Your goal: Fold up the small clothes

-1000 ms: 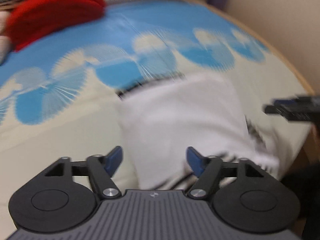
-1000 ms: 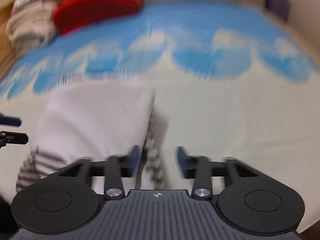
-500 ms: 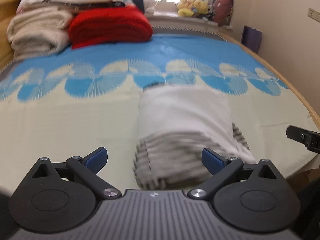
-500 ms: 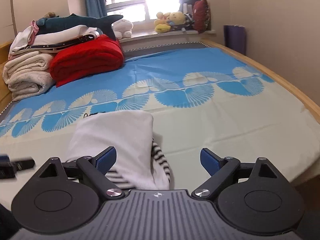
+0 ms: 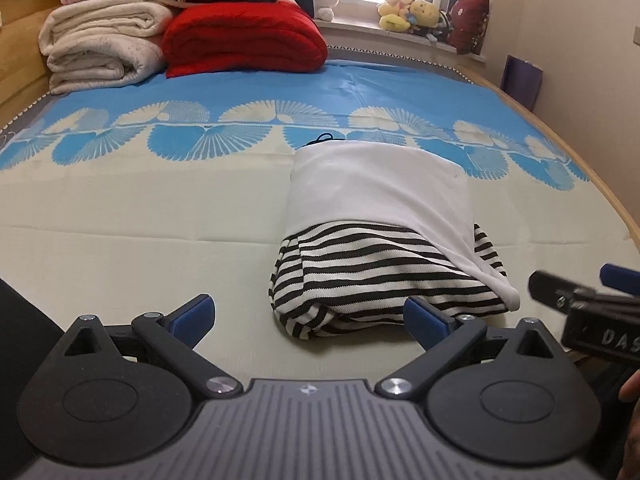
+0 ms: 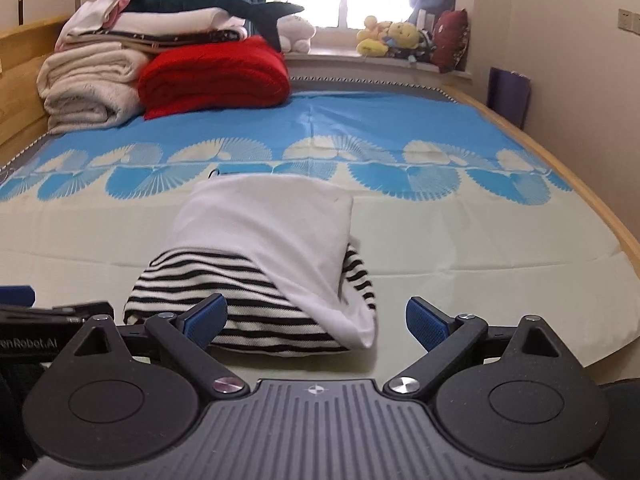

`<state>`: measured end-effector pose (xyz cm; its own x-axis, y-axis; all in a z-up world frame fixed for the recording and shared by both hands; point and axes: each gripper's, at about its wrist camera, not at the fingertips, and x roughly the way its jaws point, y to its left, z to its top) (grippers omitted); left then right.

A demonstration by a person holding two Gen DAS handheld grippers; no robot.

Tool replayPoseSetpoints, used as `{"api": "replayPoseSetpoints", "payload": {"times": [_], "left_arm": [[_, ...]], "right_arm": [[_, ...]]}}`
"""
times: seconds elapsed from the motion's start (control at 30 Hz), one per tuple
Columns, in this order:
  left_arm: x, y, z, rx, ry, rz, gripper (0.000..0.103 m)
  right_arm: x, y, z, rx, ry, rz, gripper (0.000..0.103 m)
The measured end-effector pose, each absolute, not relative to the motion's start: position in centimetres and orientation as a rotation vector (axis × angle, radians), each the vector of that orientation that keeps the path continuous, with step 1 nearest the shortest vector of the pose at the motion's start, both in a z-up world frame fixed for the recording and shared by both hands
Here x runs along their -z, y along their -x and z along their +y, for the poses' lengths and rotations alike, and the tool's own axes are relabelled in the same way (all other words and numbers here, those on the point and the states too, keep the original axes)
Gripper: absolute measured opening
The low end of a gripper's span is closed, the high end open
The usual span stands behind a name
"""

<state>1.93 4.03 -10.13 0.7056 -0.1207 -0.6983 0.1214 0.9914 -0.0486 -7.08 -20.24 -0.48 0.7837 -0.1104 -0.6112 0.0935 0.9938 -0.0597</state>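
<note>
A folded small garment (image 5: 380, 208), white on top with a black-and-white striped part toward me, lies on the cream and blue bedspread (image 5: 140, 208). My left gripper (image 5: 310, 316) hangs just short of its near edge, open wide, nothing between the blue pads (image 5: 196, 312). The right wrist view shows the same garment (image 6: 264, 232) ahead and a little left. My right gripper (image 6: 316, 318) is open wide too, its left pad in front of the striped hem and apart from it. Each gripper shows at the edge of the other's view: right gripper (image 5: 580, 300), left gripper (image 6: 40, 312).
At the bed's head lie a red folded blanket (image 6: 212, 76), cream folded blankets (image 6: 88, 84) and a plush shark (image 6: 224, 4). Soft toys (image 6: 392, 36) sit on the window sill. The wooden bed rail (image 6: 600, 208) runs along the right. A person's fingertip (image 5: 630, 390) shows at far right.
Both grippers have opened from half shut to wide and drawn back from the garment, which now lies folded and free on the bed. The views have steadied.
</note>
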Motion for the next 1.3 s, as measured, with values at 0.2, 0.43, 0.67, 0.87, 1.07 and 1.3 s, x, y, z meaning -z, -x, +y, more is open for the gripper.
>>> {"api": "replayPoseSetpoints", "payload": {"times": [0.2, 0.43, 0.67, 0.87, 1.07, 1.3], "left_arm": [[9.9, -2.1, 4.6, 0.143, 0.006, 0.757, 0.101], [10.0, -2.3, 5.0, 0.138, 0.012, 0.763, 0.101], [10.1, -2.2, 4.5, 0.15, 0.005, 0.756, 0.101], [10.1, -2.2, 4.6, 0.155, 0.005, 0.751, 0.101], [10.1, -2.4, 4.7, 0.156, 0.004, 0.753, 0.101], [10.1, -2.5, 4.9, 0.156, 0.002, 0.751, 0.101]], "right_arm": [[0.6, 6.5, -19.0, 0.084, 0.024, 0.663, 0.096], [0.7, 6.1, -18.1, 0.065, 0.04, 0.661, 0.096], [0.8, 6.0, -18.9, 0.077, 0.022, 0.667, 0.096], [0.8, 5.8, -19.2, 0.084, 0.013, 0.667, 0.096], [0.9, 5.7, -19.1, 0.085, 0.014, 0.671, 0.096], [0.9, 5.7, -19.0, 0.085, 0.011, 0.672, 0.096]]}}
